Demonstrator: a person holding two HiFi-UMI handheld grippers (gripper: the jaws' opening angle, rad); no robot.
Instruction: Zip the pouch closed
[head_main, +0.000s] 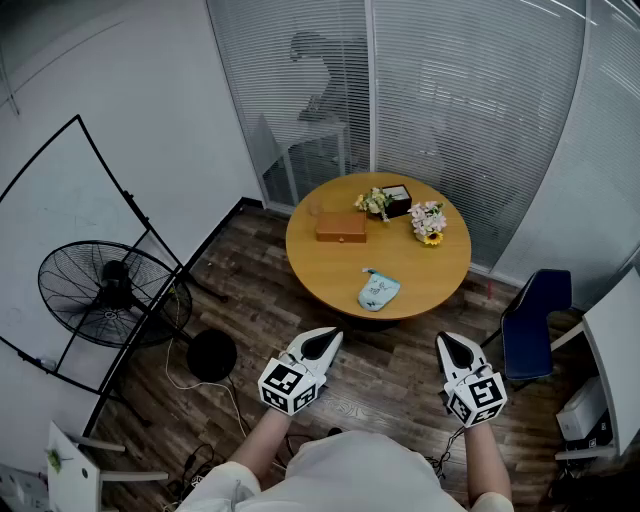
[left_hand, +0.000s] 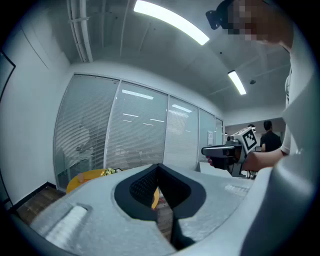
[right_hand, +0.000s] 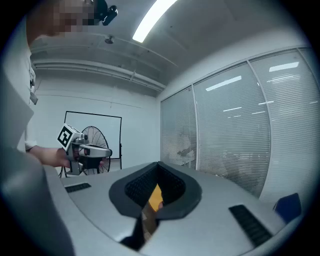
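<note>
A light blue pouch lies on the near part of the round wooden table, flat and untouched. I hold both grippers close to my body, well short of the table and over the wooden floor. The left gripper points toward the table with its jaws together and nothing between them. The right gripper does the same. In the left gripper view the jaw tips meet, and the right gripper shows beside them. The right gripper view shows its tips meeting and the left gripper off to the side.
On the table's far half sit a brown wooden box, a small dark box and flower bunches. A standing fan and a whiteboard frame are to the left, a blue chair to the right, and glass walls with blinds behind.
</note>
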